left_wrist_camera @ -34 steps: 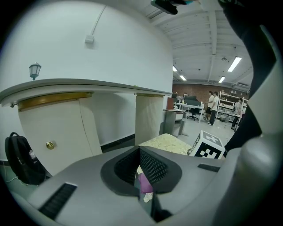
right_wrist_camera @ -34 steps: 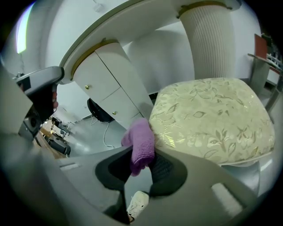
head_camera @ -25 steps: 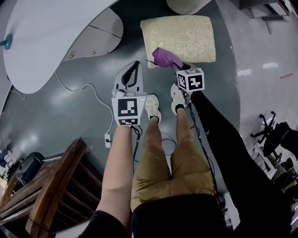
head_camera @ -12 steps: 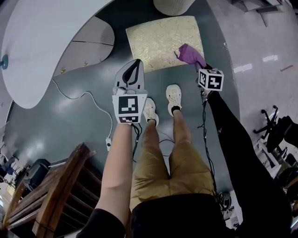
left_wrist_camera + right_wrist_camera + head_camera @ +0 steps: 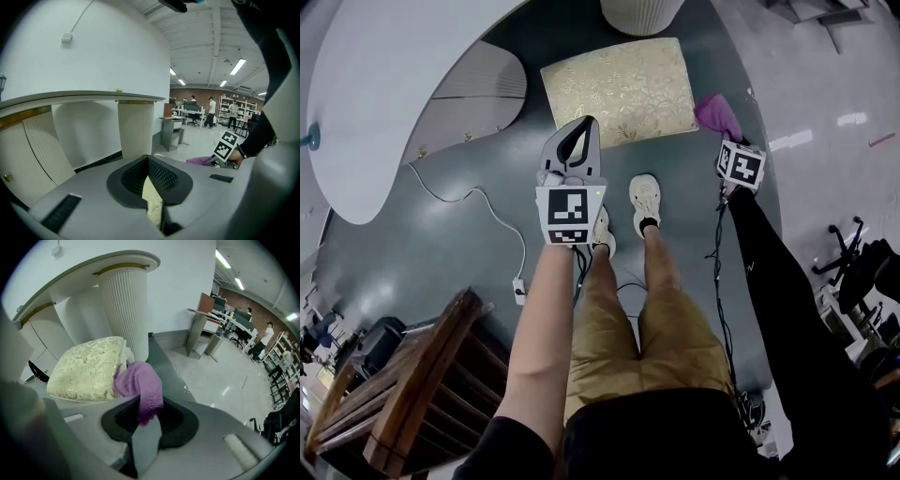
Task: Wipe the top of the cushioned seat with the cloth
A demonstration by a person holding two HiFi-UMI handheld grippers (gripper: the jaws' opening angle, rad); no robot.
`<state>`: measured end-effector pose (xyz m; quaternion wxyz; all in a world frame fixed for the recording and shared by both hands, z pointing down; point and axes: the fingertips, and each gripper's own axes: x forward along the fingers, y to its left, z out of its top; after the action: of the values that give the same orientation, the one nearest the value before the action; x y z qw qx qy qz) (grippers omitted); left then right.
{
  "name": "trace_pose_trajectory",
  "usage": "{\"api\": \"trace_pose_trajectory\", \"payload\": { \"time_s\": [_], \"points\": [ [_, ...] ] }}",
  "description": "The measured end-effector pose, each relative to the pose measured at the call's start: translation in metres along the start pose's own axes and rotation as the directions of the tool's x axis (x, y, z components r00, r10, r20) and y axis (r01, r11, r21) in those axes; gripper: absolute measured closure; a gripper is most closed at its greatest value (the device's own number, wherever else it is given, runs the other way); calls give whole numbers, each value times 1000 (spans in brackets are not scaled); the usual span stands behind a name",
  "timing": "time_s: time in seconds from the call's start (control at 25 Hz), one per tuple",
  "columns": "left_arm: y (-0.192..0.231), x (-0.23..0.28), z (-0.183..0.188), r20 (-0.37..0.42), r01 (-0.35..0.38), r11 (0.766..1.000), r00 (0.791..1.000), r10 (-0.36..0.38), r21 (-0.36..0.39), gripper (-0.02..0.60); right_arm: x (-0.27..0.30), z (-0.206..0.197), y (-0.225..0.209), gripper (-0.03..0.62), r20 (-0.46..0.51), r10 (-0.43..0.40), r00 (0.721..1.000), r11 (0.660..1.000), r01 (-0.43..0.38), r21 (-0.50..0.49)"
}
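Note:
The cushioned seat (image 5: 619, 89) is a square gold-patterned pad on the grey floor; it also shows in the right gripper view (image 5: 86, 369). My right gripper (image 5: 724, 131) is shut on the purple cloth (image 5: 718, 115), which hangs just off the seat's front right corner. The cloth (image 5: 140, 390) bunches out of the right gripper (image 5: 145, 423), to the right of the seat. My left gripper (image 5: 581, 129) hovers at the seat's front edge, jaws together and holding nothing. A strip of the seat shows through the slit of the left gripper (image 5: 149, 183), with the cloth (image 5: 201, 161) off to the right.
A white curved counter (image 5: 394, 66) and a ribbed white pillar (image 5: 639, 11) stand behind the seat. A cable and power strip (image 5: 517, 281) lie on the floor at left. A wooden frame (image 5: 403, 394) stands lower left. The person's shoes (image 5: 645, 199) are just before the seat.
The right gripper has carried the cloth rightward across the seat's top and off its right edge. The left gripper has moved closer to the seat's front edge.

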<state>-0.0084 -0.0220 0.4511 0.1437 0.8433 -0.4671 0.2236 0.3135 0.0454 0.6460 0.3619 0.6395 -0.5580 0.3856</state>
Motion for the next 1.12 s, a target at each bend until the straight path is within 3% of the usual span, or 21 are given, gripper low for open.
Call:
{"api": "trace_pose_trajectory", "payload": {
  "time_s": [0.16, 0.28, 0.4, 0.56, 0.76, 1.12],
  "points": [
    [-10, 6, 9, 3, -2, 1000, 1000, 2, 8, 578, -4, 9, -3, 516, 27, 37, 999, 999, -36, -19],
    [-17, 6, 19, 8, -6, 1000, 1000, 6, 15, 578, -14, 24, 10, 516, 75, 140, 987, 990, -138, -37],
    [-25, 1, 35, 11, -10, 1000, 1000, 10, 18, 578, -44, 46, 25, 516, 136, 258, 957, 966, -250, -72],
    [-24, -15, 75, 38, -31, 999, 999, 30, 14, 578, -99, 94, 52, 516, 235, 359, 903, 931, -328, -163],
    [-22, -50, 144, 105, -65, 998, 993, 62, 26, 578, -186, 155, 76, 516, 358, 416, 836, 907, -352, -231],
    [-7, -119, 266, 297, -161, 986, 944, 140, 44, 578, -330, 260, 99, 516, 579, 460, 673, 888, -334, -317]
  ]
}}
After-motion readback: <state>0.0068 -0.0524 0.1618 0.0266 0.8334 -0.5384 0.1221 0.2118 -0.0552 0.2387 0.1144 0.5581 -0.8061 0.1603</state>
